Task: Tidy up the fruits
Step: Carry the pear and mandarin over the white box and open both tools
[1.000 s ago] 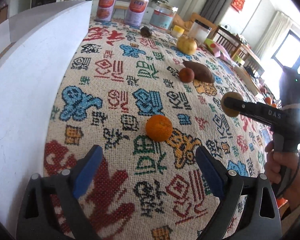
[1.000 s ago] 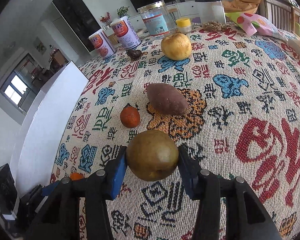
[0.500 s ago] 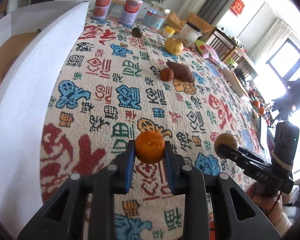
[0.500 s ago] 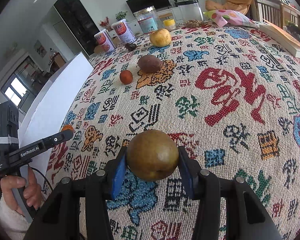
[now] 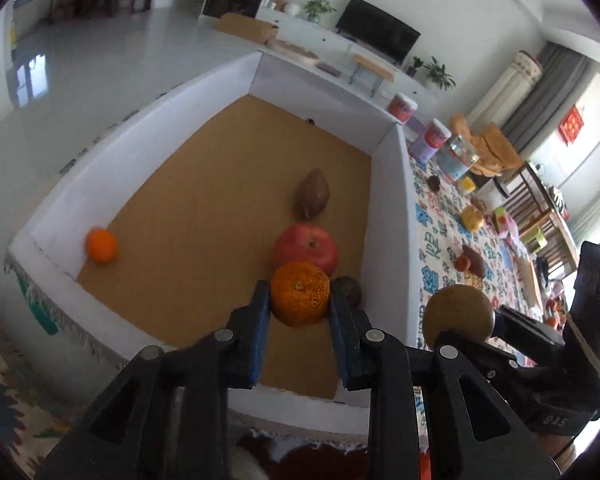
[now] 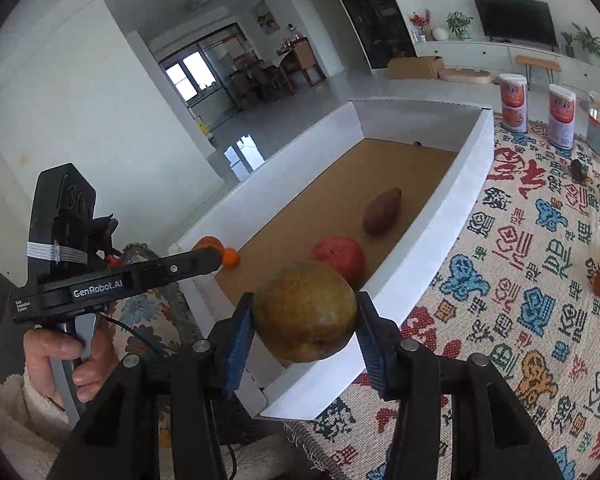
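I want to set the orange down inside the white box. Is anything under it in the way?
Partly. The red apple and a small dark fruit lie just beyond the held orange; bare box floor lies left.

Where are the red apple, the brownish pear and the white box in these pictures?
red apple (image 5: pixel 306 249), left wrist view, its top near the stem.
brownish pear (image 6: pixel 305 312), right wrist view, middle of its skin between the pads.
white box (image 6: pixel 444 220), right wrist view, its outer side wall.
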`<state>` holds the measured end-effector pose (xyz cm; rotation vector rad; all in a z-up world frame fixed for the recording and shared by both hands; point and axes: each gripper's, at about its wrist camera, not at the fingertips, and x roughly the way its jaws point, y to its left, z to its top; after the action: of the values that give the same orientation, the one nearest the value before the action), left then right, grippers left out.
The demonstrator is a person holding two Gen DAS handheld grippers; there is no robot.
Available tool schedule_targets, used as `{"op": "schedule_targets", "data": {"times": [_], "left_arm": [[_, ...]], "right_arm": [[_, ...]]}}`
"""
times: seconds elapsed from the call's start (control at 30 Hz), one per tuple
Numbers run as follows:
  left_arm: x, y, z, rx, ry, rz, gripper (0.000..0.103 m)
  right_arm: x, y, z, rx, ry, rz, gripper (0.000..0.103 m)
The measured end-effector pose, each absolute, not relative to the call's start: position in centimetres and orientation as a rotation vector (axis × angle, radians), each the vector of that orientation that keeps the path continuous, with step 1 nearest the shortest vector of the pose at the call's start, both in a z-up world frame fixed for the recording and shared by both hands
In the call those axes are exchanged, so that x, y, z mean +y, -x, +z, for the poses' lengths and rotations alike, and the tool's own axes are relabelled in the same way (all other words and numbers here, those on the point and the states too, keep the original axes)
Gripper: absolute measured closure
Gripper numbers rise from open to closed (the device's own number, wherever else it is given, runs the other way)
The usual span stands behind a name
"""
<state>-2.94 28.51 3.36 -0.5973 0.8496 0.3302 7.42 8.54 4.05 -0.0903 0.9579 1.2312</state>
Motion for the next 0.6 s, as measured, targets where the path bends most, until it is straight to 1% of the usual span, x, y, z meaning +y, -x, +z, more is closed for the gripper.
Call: {"op": "schedule_targets", "data": {"times": [0.07,0.1,0.13,0.17,0.2,0.23,0.27,0.3,0.33,0.4,0.43,0.47,0.53,0.57,0.6], "left_arm": [[29.1,2.3,1.5,0.891,0.581,0.368,0.073],[29.2,2.2,0.8,0.909,0.572,0.393,0.069],[29.3,2.1,0.3,0.915,0.572,0.402,0.061],[29.2,2.2,0.3,0.898,0.565,0.400,0.060],[29.1,2.2,0.5,0.891,0.554,0.414,0.047],[29.0,2.5,1.0,0.865,0.557,0.426,0.030],[28.9,2.8,1.5,0.829,0.561,0.432,0.022],[28.5,3.1,2.1,0.793,0.560,0.432,0.017],[28.0,3.2,2.8,0.765,0.548,0.430,0.017],[26.2,2.9,3.8,0.737,0.514,0.393,0.016],[25.1,2.6,4.1,0.730,0.495,0.360,0.016],[23.8,2.3,4.5,0.726,0.471,0.318,0.016],[20.4,1.6,5.1,0.725,0.414,0.219,0.015],[18.4,1.1,5.2,0.732,0.383,0.161,0.014],[16.3,0.5,5.2,0.746,0.355,0.098,0.011]], "right_arm": [[11.5,-6.3,3.0,0.994,0.171,1.245,0.054],[12.6,-5.8,2.3,1.015,0.204,1.244,0.054],[13.3,-5.5,1.5,1.040,0.232,1.243,0.053],[13.9,-5.4,0.9,1.055,0.249,1.238,0.051],[14.2,-5.2,0.6,1.053,0.257,1.226,0.045],[14.1,-5.1,0.6,1.042,0.259,1.216,0.030],[13.7,-5.1,0.9,1.020,0.248,1.211,0.019],[13.1,-5.1,1.4,0.989,0.241,1.206,0.018],[12.0,-5.3,2.2,0.948,0.221,1.202,0.016],[9.2,-5.9,3.5,0.873,0.176,1.172,0.009],[7.5,-6.4,4.0,0.835,0.152,1.139,0.002],[5.5,-7.0,4.2,0.803,0.127,1.098,0.000],[1.3,-8.7,3.5,0.774,0.088,1.004,0.000],[-0.8,-9.6,2.5,0.775,0.080,0.937,0.000],[-2.9,-10.7,1.4,0.784,0.082,0.855,0.000]]}}
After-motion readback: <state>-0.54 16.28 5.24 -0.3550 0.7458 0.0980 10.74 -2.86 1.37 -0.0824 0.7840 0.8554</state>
